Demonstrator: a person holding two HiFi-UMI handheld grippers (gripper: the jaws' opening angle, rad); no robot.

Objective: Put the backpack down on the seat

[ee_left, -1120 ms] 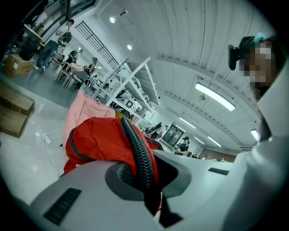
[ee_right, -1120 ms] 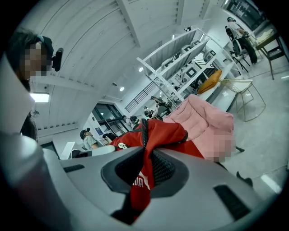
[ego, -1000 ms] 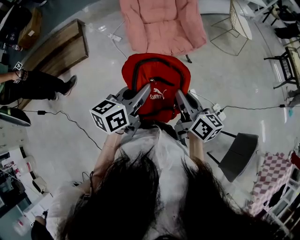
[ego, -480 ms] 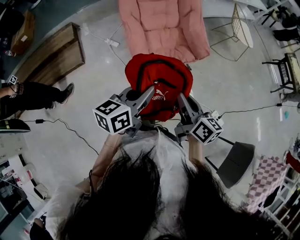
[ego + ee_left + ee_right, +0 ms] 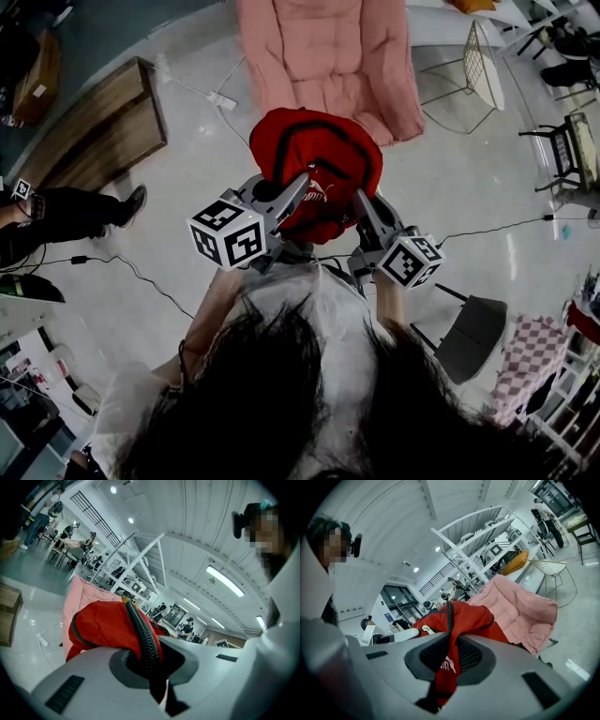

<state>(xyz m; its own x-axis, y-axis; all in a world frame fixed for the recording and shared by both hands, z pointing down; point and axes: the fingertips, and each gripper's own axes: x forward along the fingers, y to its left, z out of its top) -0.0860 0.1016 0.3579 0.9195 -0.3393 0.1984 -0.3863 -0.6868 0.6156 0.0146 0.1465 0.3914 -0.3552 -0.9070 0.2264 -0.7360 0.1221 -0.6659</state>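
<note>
Backpack (image 5: 314, 155), red, held up in the air by both grippers. Left gripper (image 5: 298, 183) clamped tight on its fabric and black zipper edge. Right gripper (image 5: 360, 199) pinched closed on red fabric by the white logo. Pink cushioned seat (image 5: 328, 56) just beyond; backpack not yet on it.

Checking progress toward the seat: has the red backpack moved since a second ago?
Yes. The red backpack has come nearer the pink chair. In the head view, the chair's front corner now lies beside the bag's top.
</note>
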